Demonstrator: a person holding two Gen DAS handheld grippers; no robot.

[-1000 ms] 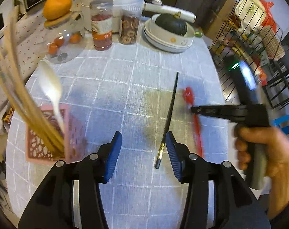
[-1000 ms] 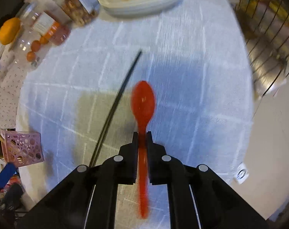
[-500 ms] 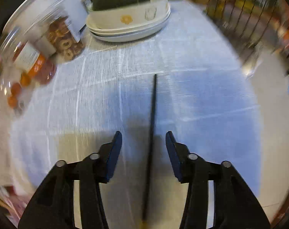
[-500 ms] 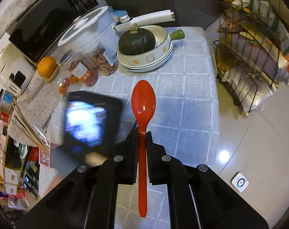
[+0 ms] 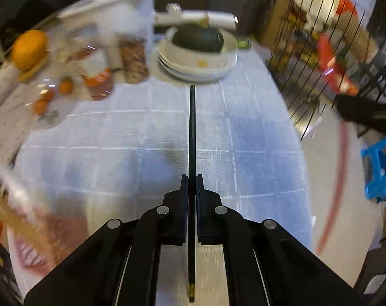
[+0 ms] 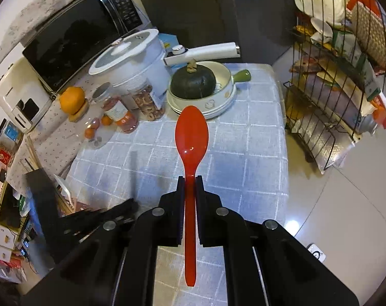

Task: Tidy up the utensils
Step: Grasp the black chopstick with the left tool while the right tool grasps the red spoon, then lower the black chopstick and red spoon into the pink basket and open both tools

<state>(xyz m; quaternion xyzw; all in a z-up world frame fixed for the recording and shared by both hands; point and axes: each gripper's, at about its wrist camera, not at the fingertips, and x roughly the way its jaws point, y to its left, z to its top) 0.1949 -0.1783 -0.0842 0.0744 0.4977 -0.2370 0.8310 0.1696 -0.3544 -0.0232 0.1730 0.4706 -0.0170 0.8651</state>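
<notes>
Your left gripper (image 5: 190, 178) has clamped tight on the thin black chopstick (image 5: 192, 137), lifting it off the table; your right gripper (image 6: 190, 178) pinches the glossy red plastic spoon (image 6: 191, 132) aloft. Swing fast and either could pivot loose.

Pumpkin (image 6: 193, 83) in bowl (image 6: 225, 94) at table's (image 6: 244, 153) far end; jars (image 6: 148, 100) left of bowl, pot (image 6: 134, 61) behind jars, microwave (image 6: 78, 33) behind pot. Rack (image 6: 333, 81) right of table.
</notes>
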